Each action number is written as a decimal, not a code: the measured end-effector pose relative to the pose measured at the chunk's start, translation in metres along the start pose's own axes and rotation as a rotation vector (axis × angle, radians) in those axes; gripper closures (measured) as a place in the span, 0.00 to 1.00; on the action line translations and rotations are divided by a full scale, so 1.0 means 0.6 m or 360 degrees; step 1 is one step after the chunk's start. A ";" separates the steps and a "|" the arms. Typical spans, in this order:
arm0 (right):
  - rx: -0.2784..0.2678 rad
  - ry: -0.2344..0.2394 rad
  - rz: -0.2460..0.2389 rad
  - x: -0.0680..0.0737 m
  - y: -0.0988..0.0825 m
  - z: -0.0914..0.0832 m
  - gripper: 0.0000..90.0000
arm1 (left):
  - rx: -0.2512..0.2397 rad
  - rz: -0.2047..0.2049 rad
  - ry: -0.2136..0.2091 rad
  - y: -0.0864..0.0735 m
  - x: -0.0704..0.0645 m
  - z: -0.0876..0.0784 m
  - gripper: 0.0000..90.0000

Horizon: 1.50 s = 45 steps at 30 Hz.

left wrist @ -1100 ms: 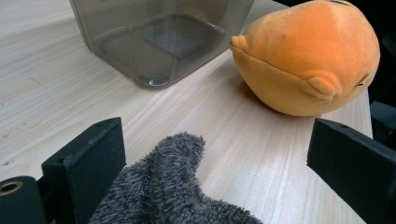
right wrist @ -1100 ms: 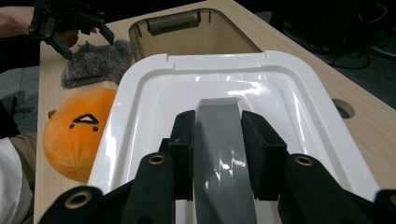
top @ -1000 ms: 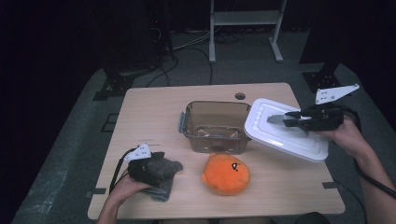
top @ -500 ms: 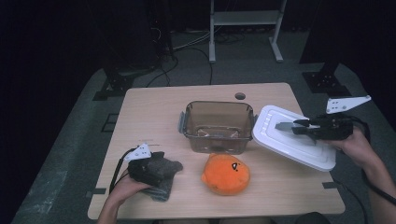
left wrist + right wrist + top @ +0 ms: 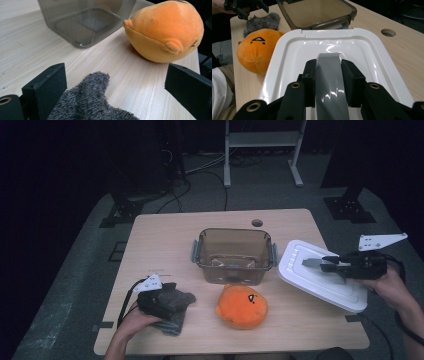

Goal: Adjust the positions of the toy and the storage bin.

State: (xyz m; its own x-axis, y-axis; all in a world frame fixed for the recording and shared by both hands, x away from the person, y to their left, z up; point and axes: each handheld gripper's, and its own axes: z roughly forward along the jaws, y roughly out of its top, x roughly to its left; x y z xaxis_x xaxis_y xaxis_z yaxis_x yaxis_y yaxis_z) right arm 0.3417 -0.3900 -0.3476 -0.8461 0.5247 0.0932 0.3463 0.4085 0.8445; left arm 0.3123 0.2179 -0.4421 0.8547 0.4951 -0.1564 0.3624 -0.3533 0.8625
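Observation:
My right gripper (image 5: 327, 265) is shut on the grey handle (image 5: 329, 75) of a white lid (image 5: 320, 275). It holds the lid tilted over the table's right edge, to the right of a clear brown-tinted container (image 5: 234, 255). In the right gripper view the pads clamp the handle from both sides (image 5: 328, 65). At the front left my left gripper (image 5: 175, 299) lies over a grey fuzzy cloth (image 5: 170, 312). Its jaws stand wide apart (image 5: 116, 72), and the cloth (image 5: 92, 100) lies loose between them. An orange plush ball (image 5: 242, 306) rests in front of the container.
The wooden table (image 5: 165, 235) has a round cable hole (image 5: 257, 223) at its far edge. Bare wood lies left of the container. Dark floor with cables and a metal rack's legs (image 5: 260, 150) lie beyond the table.
My right gripper has carried the white lid to the right and lower, away from the container. The left gripper and the grey cloth have stayed put.

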 end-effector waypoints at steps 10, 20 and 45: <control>0.0009 0.0002 0.0036 -0.002 -0.029 0.004 0.73 | -0.0004 -0.0005 0.0000 0.000 0.000 0.000 0.04; 0.0045 0.0013 0.0071 -0.003 -0.053 0.019 0.73 | -0.0009 -0.0010 -0.0002 0.000 0.000 -0.001 0.03; 0.0059 0.0066 0.0129 0.001 -0.104 0.067 0.73 | -0.0008 -0.0009 -0.0006 0.000 0.000 -0.002 0.03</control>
State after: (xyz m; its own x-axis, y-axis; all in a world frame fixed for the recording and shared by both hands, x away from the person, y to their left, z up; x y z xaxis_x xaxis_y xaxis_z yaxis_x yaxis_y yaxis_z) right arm 0.3361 -0.3853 -0.4214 -0.8305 0.5262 0.1827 0.4282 0.3936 0.8135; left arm 0.3118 0.2186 -0.4413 0.8541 0.4939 -0.1631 0.3653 -0.3464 0.8640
